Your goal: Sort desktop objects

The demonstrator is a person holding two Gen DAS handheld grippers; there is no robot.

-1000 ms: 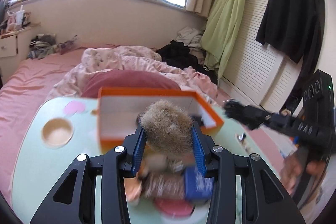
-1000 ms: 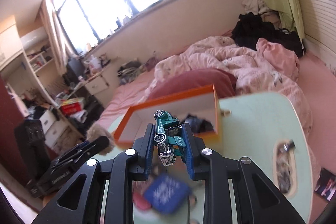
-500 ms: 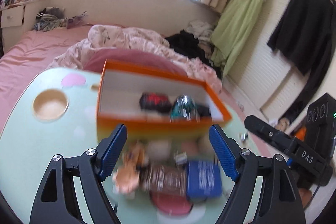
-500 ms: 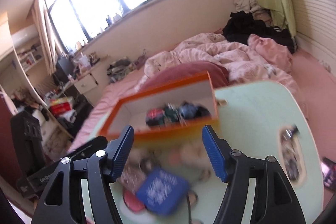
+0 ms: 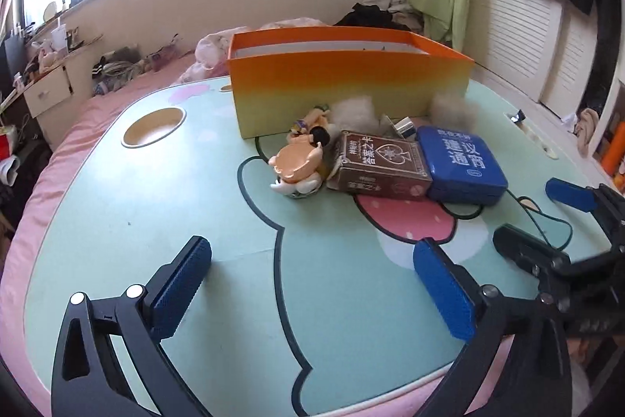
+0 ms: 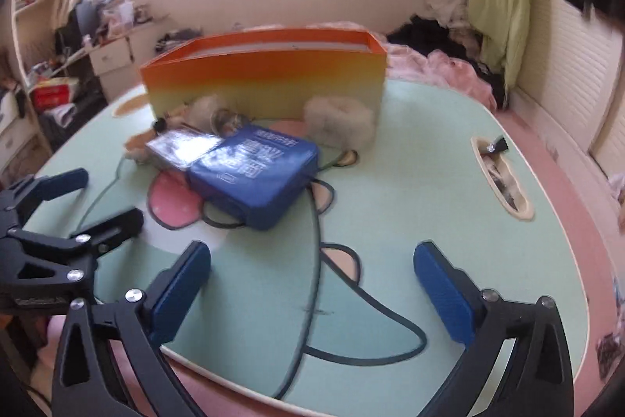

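A second ago the left gripper (image 5: 312, 284) was clamped on a furry ball and the right gripper (image 6: 312, 284) on a small toy car, both held over the orange box (image 5: 347, 81); now both claws are empty, their jaws opening wide with nothing between them, and both sit low at the near edge of the green table (image 5: 156, 221). By the half-second picture the car lay in the box, so that much of the sorting looks done, though the box's inside is hidden from this low angle. What is left sits in a cluster touching or just beside the box's near wall: from the left, a small doll figure (image 5: 300, 163), then a brown card pack (image 5: 379, 163), then a blue tin (image 5: 461, 167) on the right, with a white fluffy ball (image 5: 355, 110) and a grey-brown one (image 5: 455, 110) behind them against the box. I judge the job roughly midway. The left view shows the round cup hole (image 5: 154, 122) at the far left of the table and the figure clearly; the right view blurs the figure but shows the long slot (image 6: 502, 178) at the table's right edge and the left claw seen from the side at its left.
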